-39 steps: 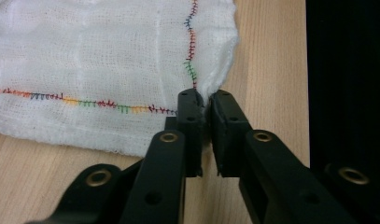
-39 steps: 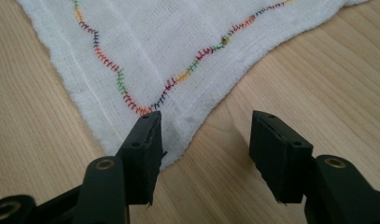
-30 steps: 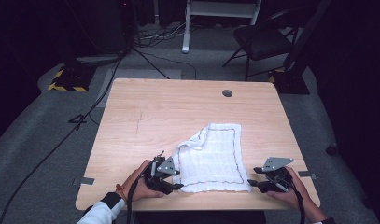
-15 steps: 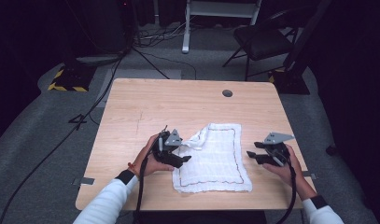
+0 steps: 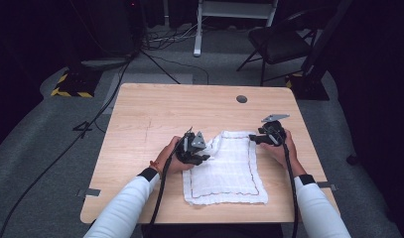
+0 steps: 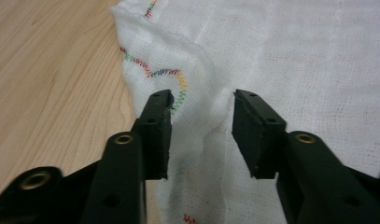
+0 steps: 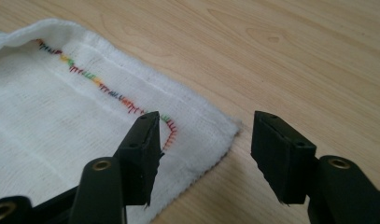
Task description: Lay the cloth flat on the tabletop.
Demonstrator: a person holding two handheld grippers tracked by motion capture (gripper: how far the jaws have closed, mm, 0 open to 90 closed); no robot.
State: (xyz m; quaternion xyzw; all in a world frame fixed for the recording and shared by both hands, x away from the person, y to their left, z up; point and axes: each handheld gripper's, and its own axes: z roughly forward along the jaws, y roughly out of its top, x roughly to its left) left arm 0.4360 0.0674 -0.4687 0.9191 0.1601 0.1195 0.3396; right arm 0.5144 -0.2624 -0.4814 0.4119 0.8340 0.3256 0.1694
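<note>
Left tool [image 5: 205, 157] sits at the middle of the high view, its jaws part open and just now closing around a raised fold of the white muslin cloth [image 5: 229, 166]; from the left gripper view [image 6: 201, 123] I see cloth [image 6: 281, 56] bunched between the pads but cannot say they press it yet. My right tool [image 5: 253, 140] hovers at the cloth's far right corner, jaws apart and holding nothing.

I judge the cloth light, limp and thin: it will drape and crease rather than hold a shape, and it will slide easily on the smooth wooden tabletop [image 5: 155, 114]. Best taken at corners or along the stitched hem, where the layers are thicker.

Only the high view gives me the whole layout: the cloth lies lower centre of the tabletop, rumpled at its upper left edge. The gripper views add detail it lacks: multicoloured hem stitching [image 7: 108, 91], the open weave, and in the right gripper view [image 7: 204, 140] the corner [image 7: 225, 126] lying flat between my jaws, one jaw over cloth [image 7: 47, 121], the other over bare wood.
</note>
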